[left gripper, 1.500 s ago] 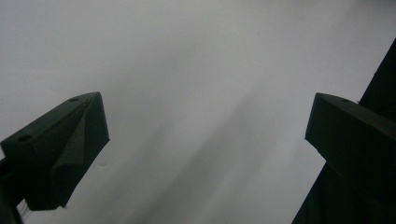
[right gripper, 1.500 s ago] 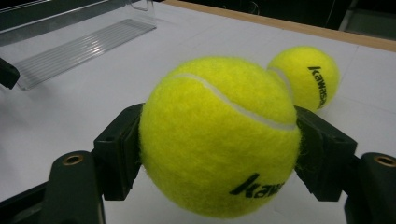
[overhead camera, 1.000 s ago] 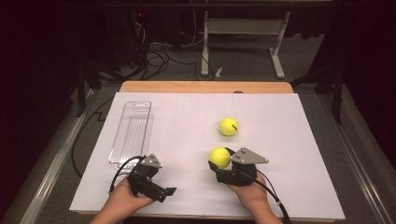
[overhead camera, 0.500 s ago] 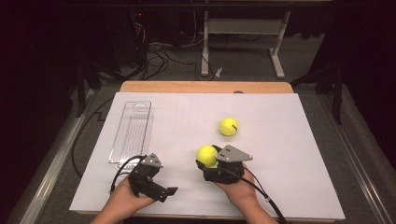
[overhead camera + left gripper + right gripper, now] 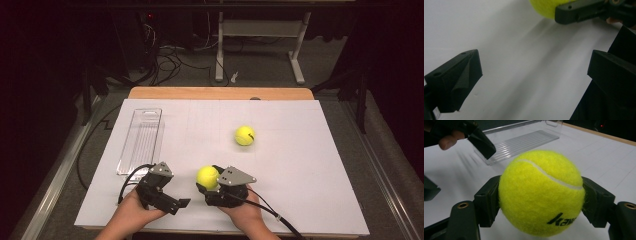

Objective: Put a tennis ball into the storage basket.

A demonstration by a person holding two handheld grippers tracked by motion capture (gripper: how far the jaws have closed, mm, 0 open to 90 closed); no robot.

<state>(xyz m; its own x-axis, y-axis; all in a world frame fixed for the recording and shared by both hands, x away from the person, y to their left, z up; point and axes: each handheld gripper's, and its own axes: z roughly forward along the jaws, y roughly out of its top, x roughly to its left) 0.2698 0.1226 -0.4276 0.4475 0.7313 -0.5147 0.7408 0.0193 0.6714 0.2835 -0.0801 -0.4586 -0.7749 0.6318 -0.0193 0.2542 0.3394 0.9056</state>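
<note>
My right gripper (image 5: 209, 178) is pinching a fuzzy yellow-green tennis ball (image 5: 541, 192), both black jaws pressed flat against its sides, and in the right gripper view the ball sits squarely between them with its white seam arching over the top. From the high view, that held ball (image 5: 207, 176) is at about six o'clock on the white paper-covered table (image 5: 300, 150), close to my near edge. My left gripper (image 5: 172, 202) rests just beside it, at roughly seven o'clock, with its jaws spread and nothing between them; in the left gripper view I see bare white surface between the two black jaws.

A second yellow-green tennis ball (image 5: 244, 135) lies loose near the centre of the table, at about one o'clock from the held one and well apart from it. A clear, long rectangular plastic tray (image 5: 141, 141) lies at about ten o'clock, near the left edge, and looks empty.

I judge the step in hand to be the carry: the ball is gripped and seems bound for the clear tray. The next move calls for swinging my right hand toward ten o'clock, keeping the squeeze steady so the round ball does not squirt out, clearing the tray's low wall, and only then easing the jaws apart over its ribbed floor.
</note>
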